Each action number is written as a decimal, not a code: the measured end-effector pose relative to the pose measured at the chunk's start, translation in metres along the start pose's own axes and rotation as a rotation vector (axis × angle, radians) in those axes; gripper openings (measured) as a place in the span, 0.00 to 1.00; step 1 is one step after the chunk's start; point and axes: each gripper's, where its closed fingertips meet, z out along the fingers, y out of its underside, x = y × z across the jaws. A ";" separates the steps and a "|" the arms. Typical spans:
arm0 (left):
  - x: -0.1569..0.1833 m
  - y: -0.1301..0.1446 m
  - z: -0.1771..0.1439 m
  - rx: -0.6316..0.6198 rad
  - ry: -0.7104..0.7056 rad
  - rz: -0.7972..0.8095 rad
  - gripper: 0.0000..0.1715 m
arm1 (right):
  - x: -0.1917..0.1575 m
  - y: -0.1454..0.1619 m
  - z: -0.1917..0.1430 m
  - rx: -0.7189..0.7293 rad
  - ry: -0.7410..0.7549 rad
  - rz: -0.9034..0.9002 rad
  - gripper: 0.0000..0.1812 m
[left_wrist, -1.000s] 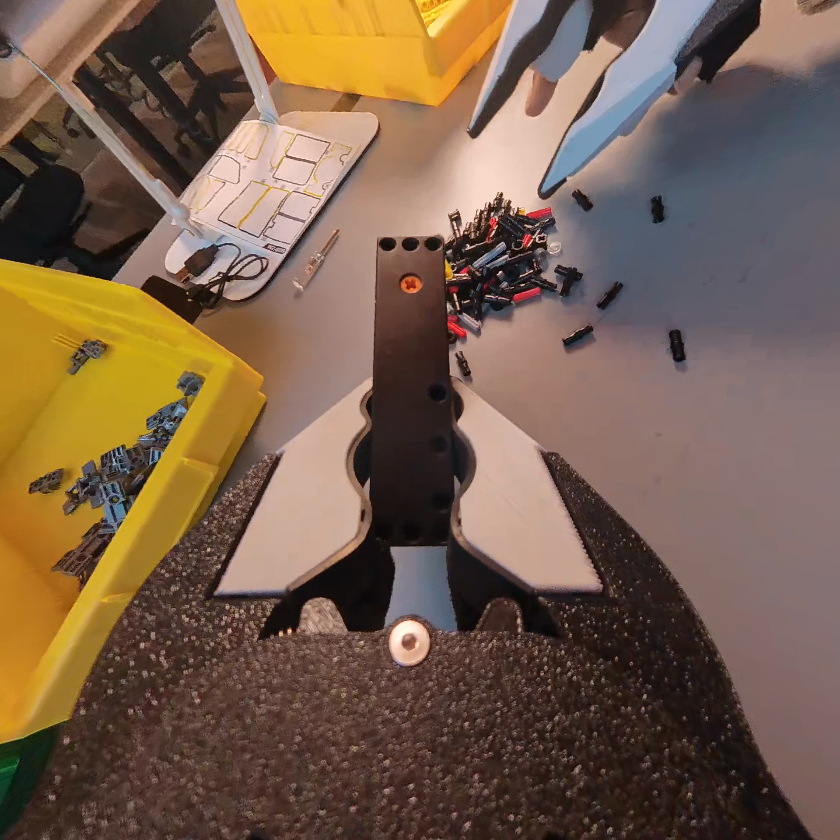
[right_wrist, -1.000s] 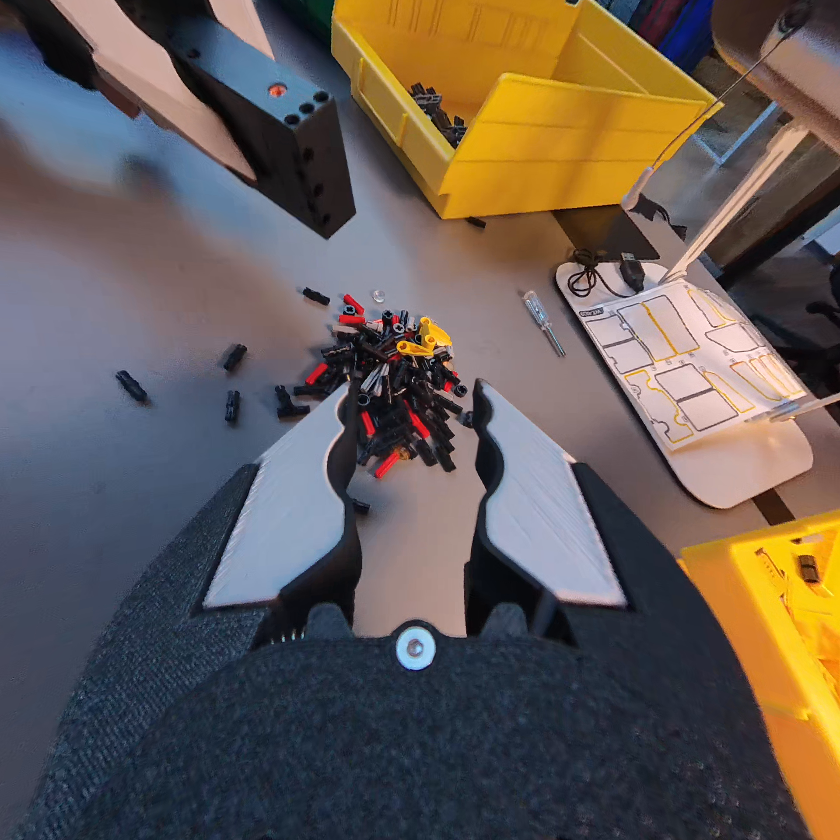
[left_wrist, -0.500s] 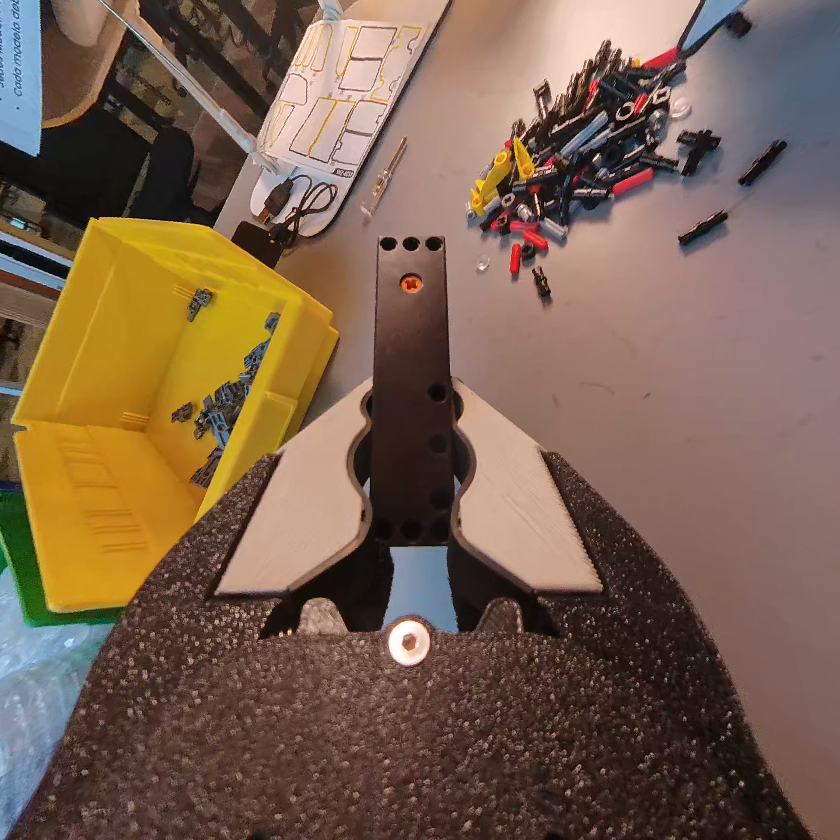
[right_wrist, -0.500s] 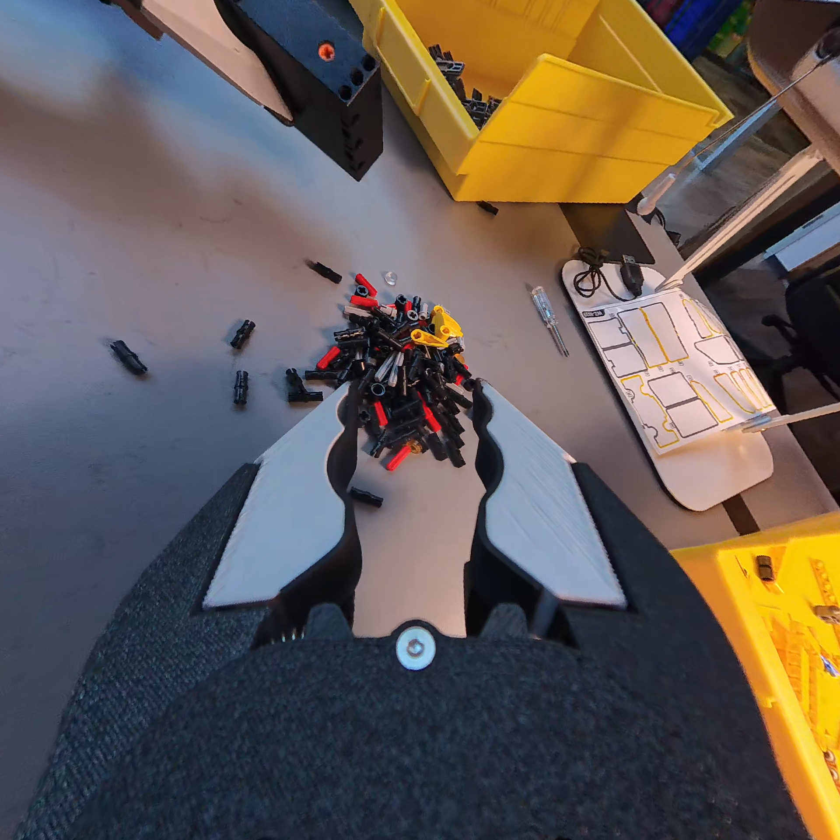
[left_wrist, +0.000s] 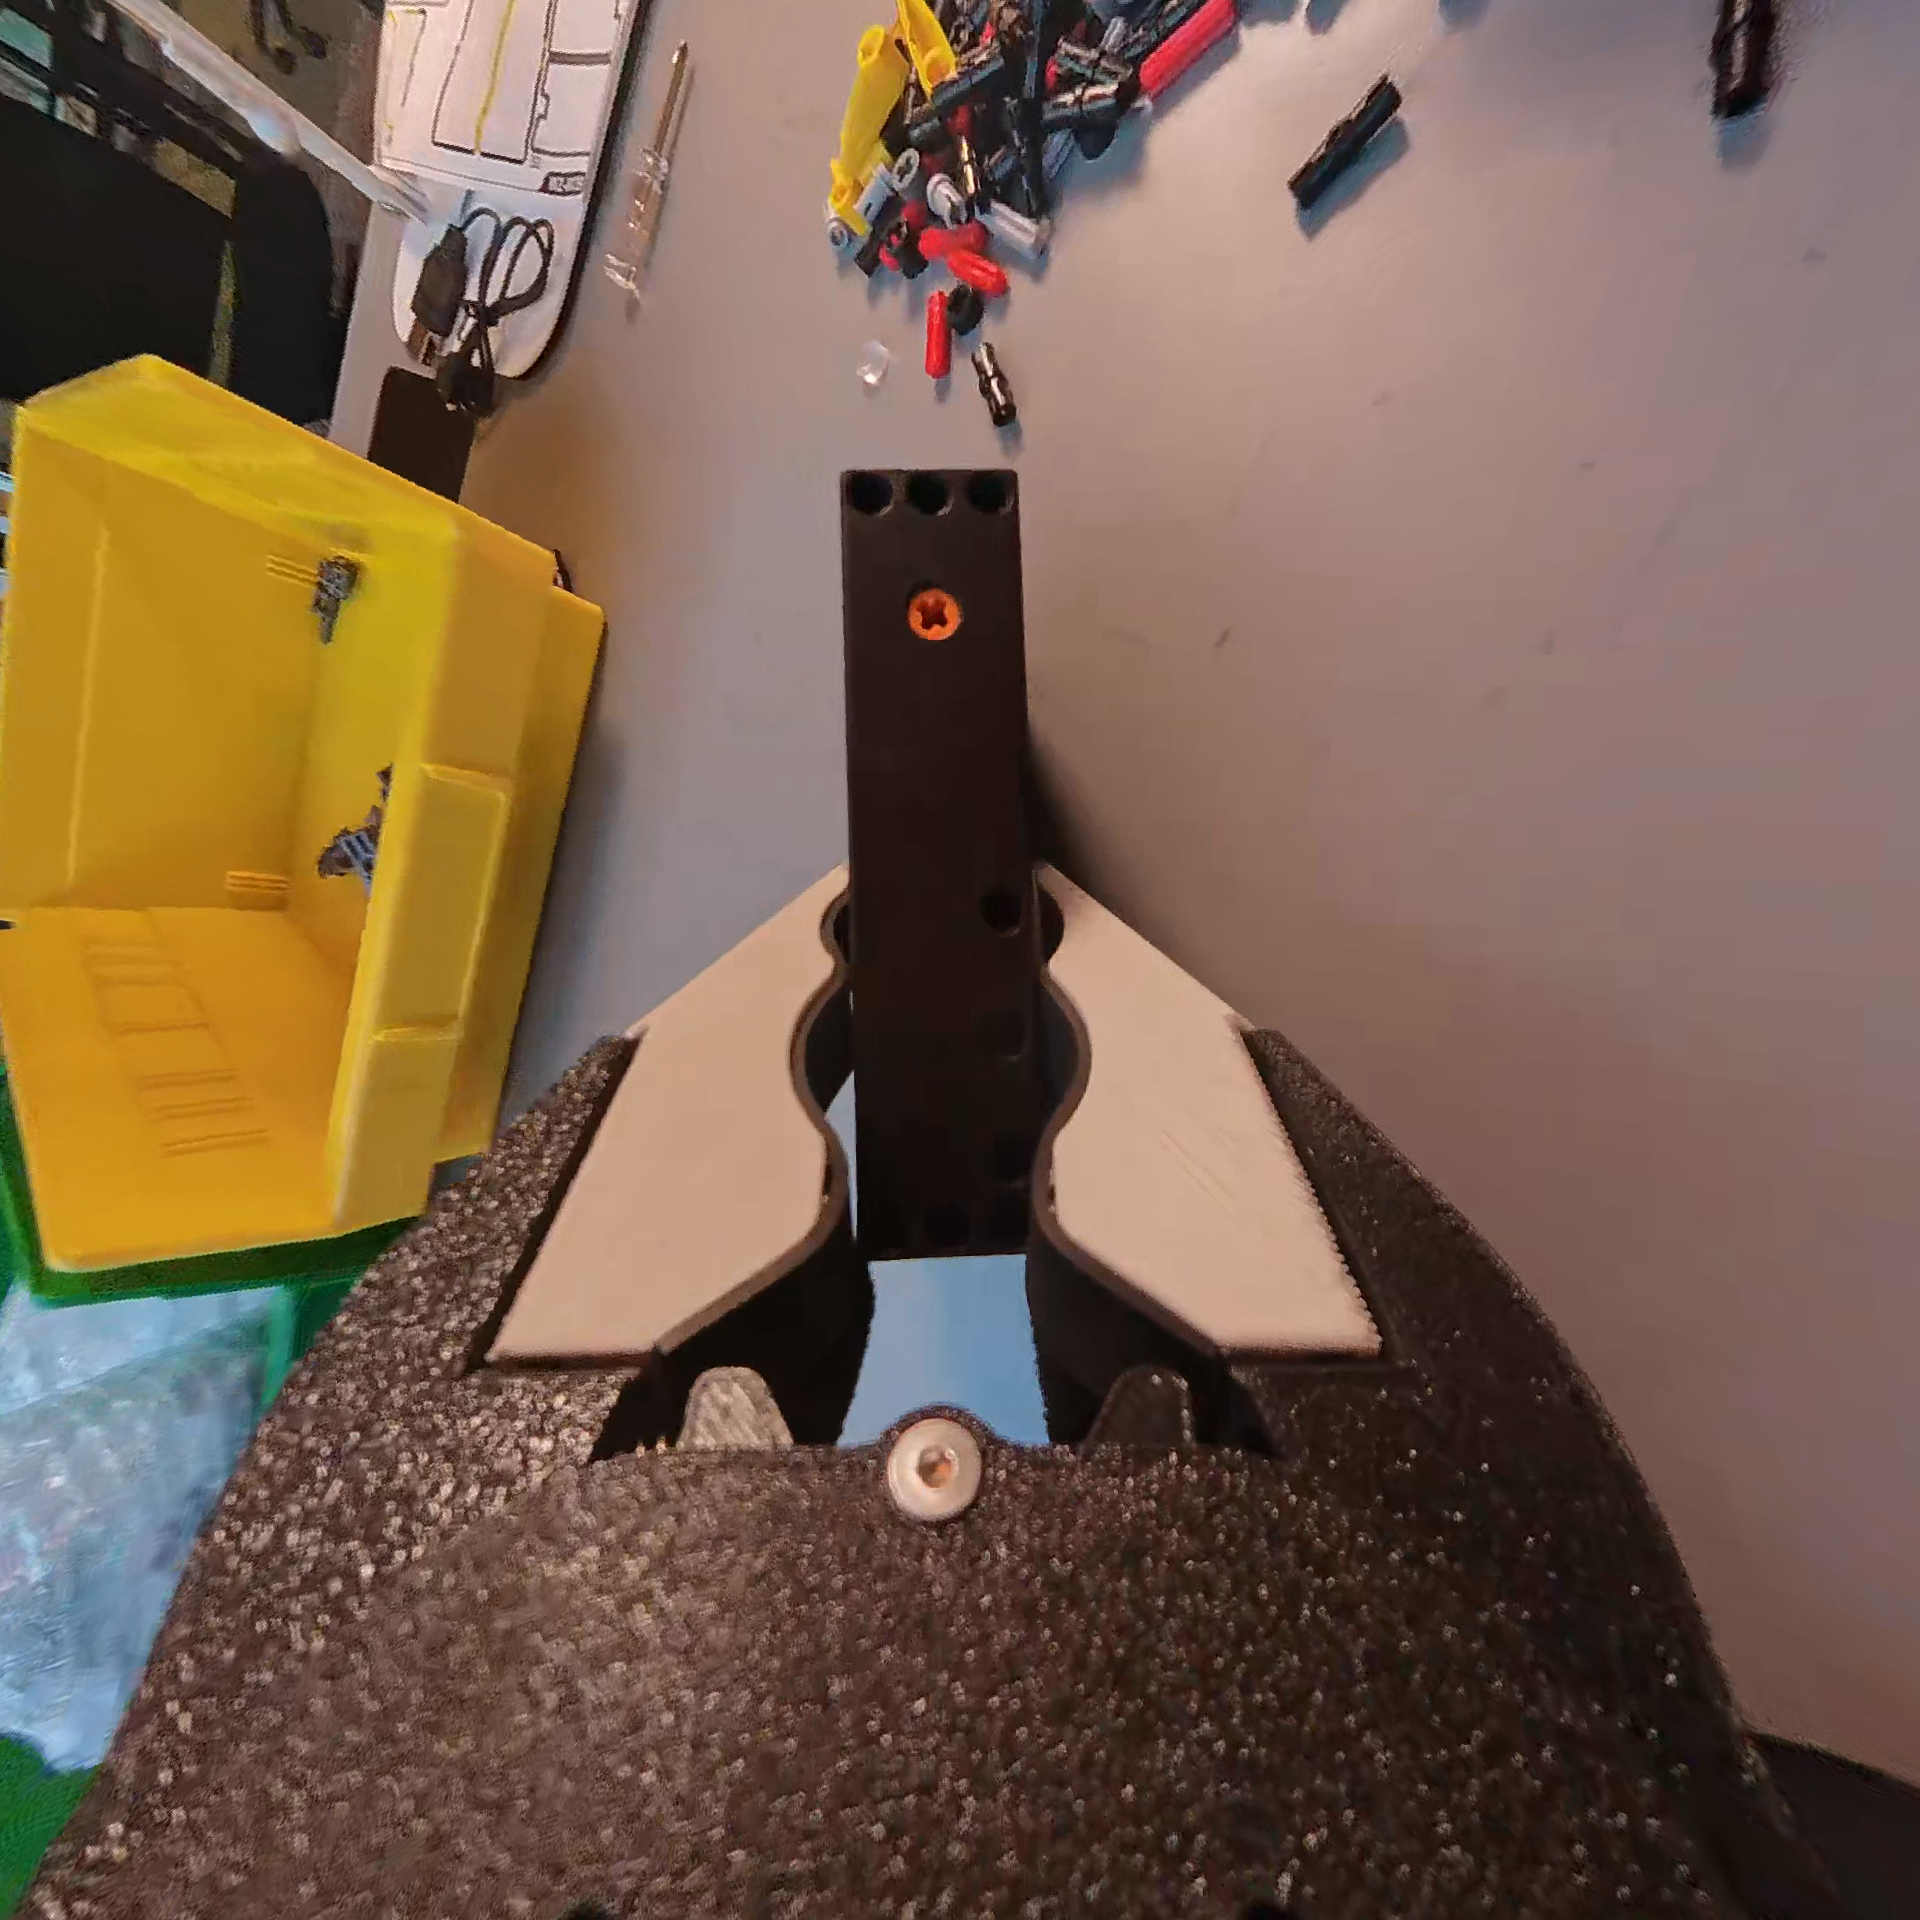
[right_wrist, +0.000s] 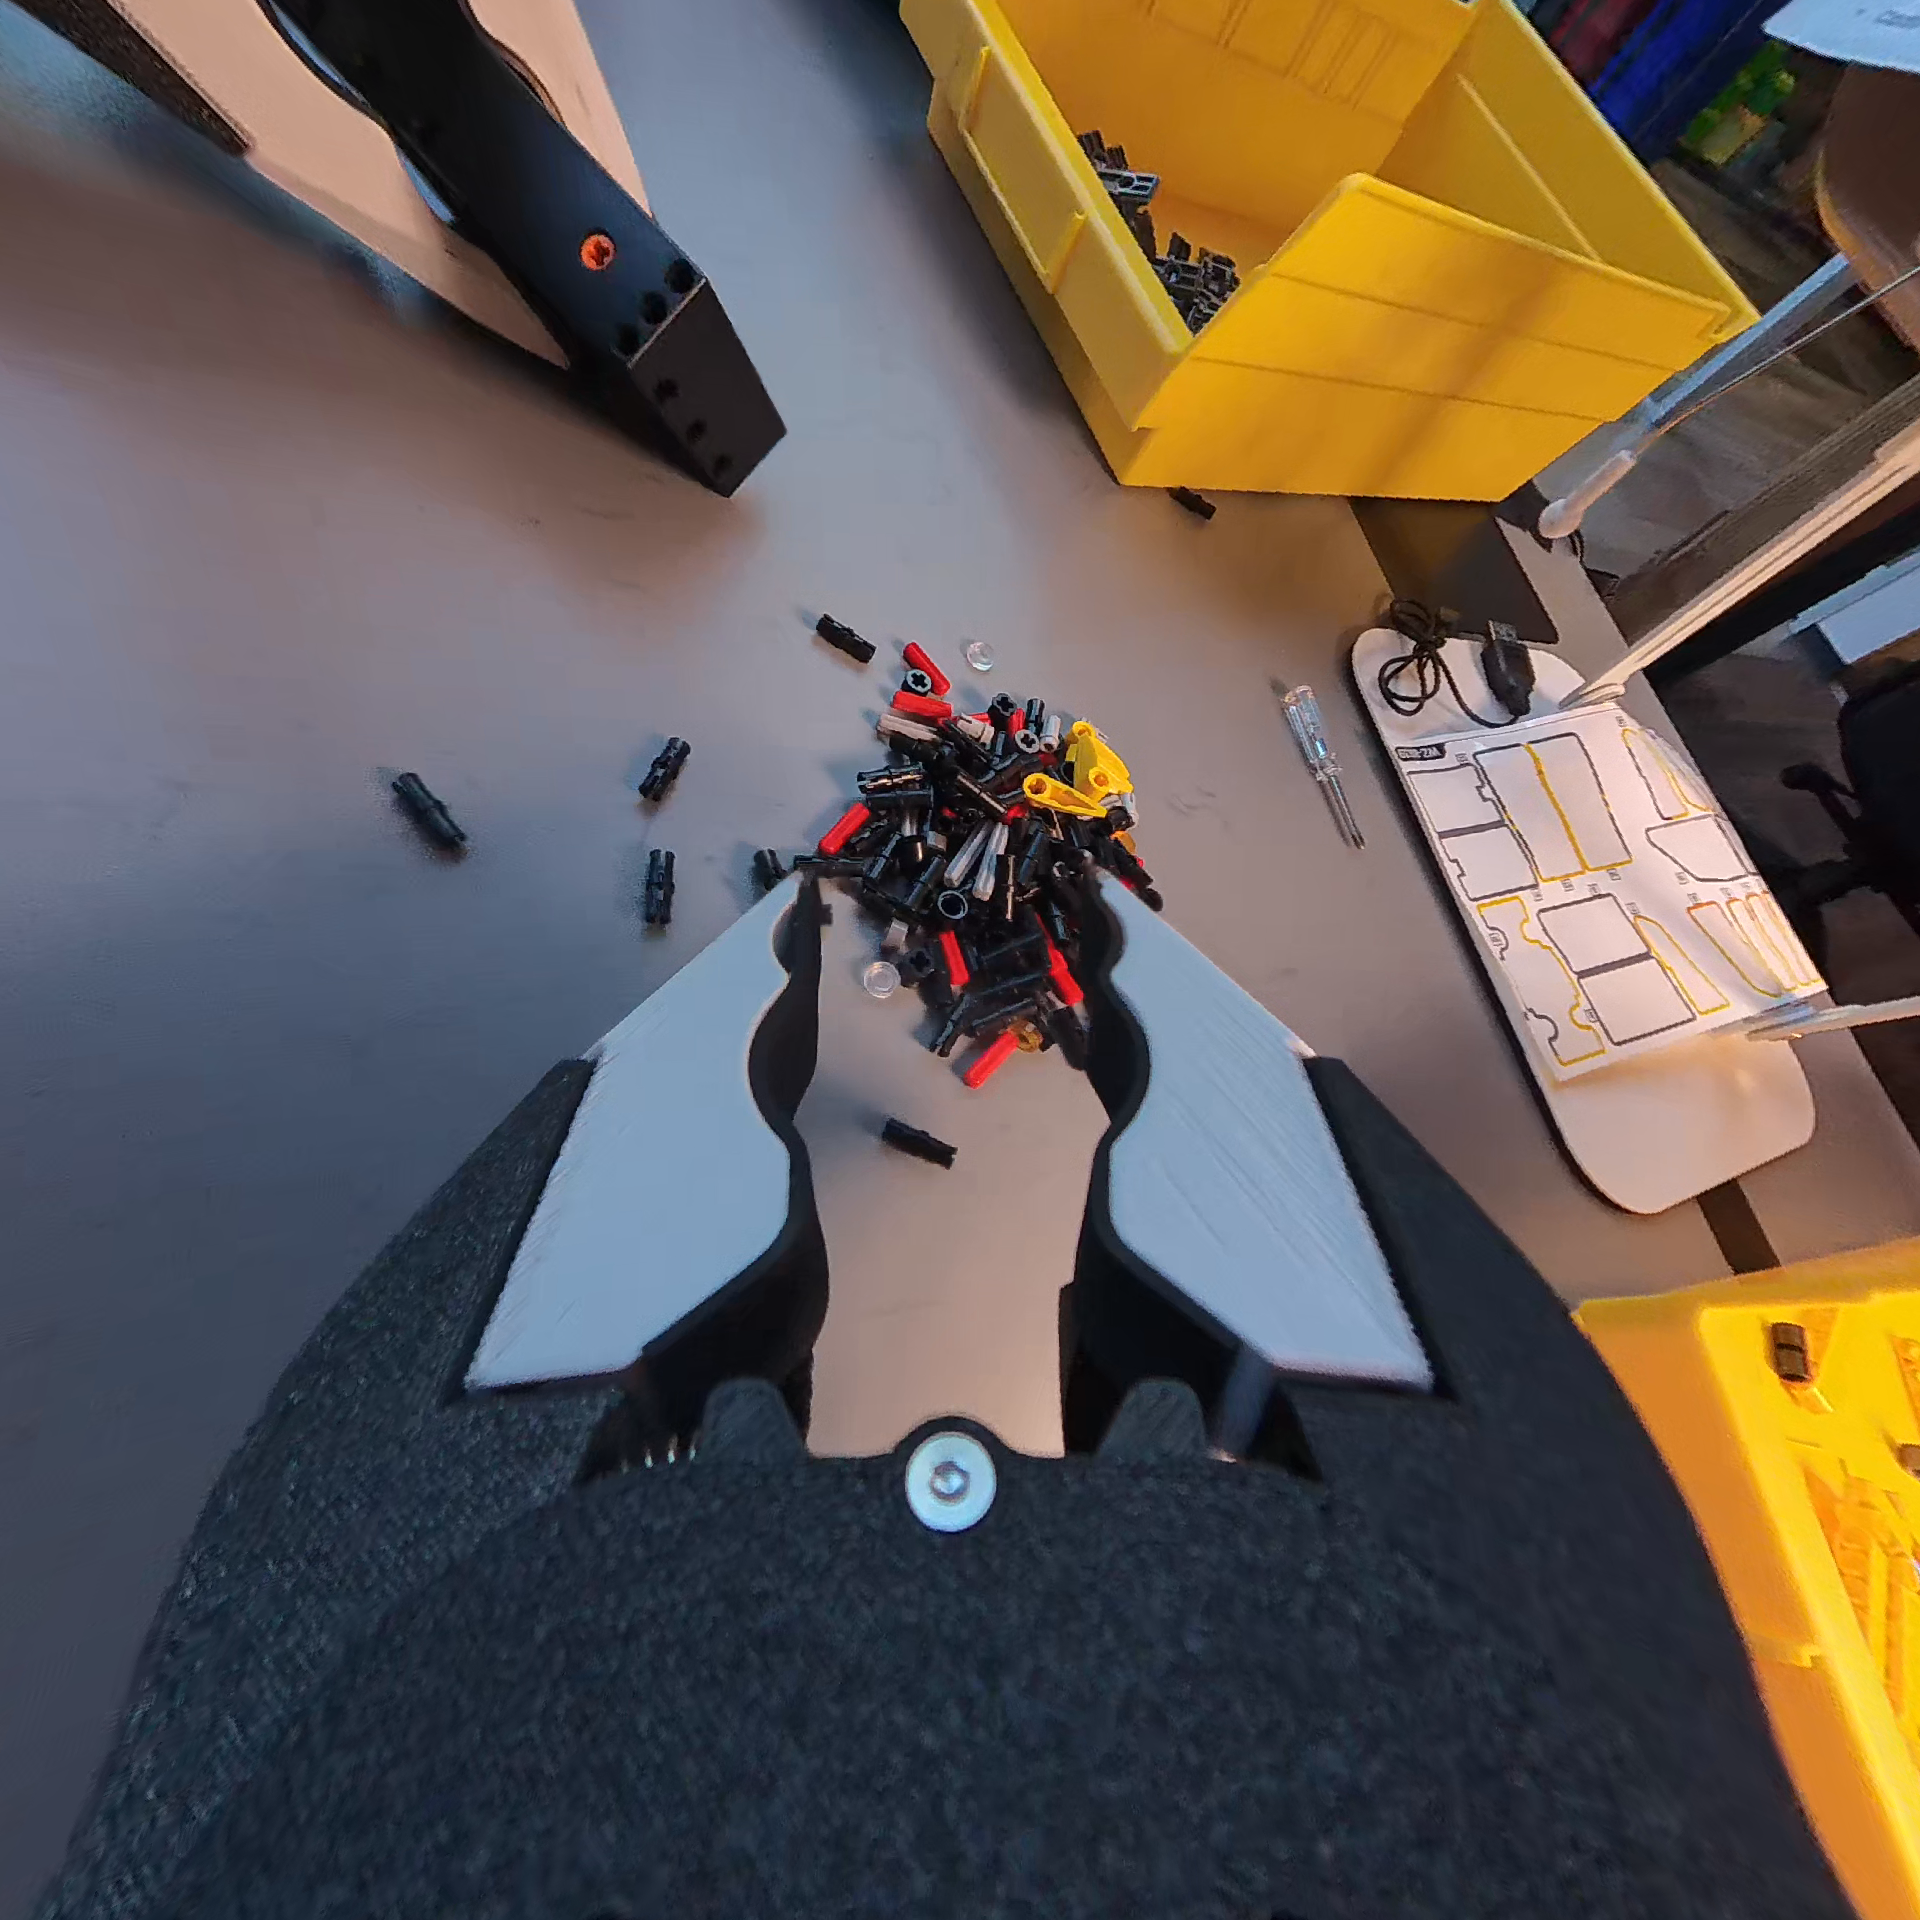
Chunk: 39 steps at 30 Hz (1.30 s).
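My left gripper (left_wrist: 940, 883) is shut on a long black block (left_wrist: 930, 790) with rows of holes and an orange pin near its far end. The block points down at the grey table, just short of a pile of small black, red, grey and yellow pins (left_wrist: 987, 125). In the right wrist view the block (right_wrist: 623, 301) hangs at the upper left, its end close to the table. My right gripper (right_wrist: 958, 888) is open and empty, with its fingertips on either side of the near end of the pile (right_wrist: 987, 852).
A yellow bin (right_wrist: 1351, 343) with dark parts stands behind the pile; it also shows in the left wrist view (left_wrist: 208, 831). Another yellow bin (right_wrist: 1818, 1507) is at the lower right. A small screwdriver (right_wrist: 1320, 764), a white board with a sheet (right_wrist: 1610, 914) and loose black pins (right_wrist: 428, 810) lie around. Spacing between my two grippers at the tips: around 20 cm. The small screwdriver (right_wrist: 1320, 764) is about 15 cm from my right fingertips and 25 cm from my left. Seen from the left wrist view (left_wrist: 658, 180) as well.
My left gripper has swung down and back with the block, so the block's end is now near the table beside the bin. My right gripper has moved a little closer over the pile.
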 end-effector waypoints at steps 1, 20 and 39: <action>0.003 -0.002 -0.002 0.020 0.034 -0.044 0.19 | -0.002 -0.001 -0.001 0.001 -0.009 0.006 0.27; 0.001 0.003 0.012 0.026 0.349 -0.568 0.39 | -0.024 -0.008 -0.059 0.138 -0.141 0.317 0.63; -0.273 0.072 -0.146 0.161 -0.338 -0.769 0.37 | 0.021 -0.006 -0.084 0.332 -0.038 0.471 0.42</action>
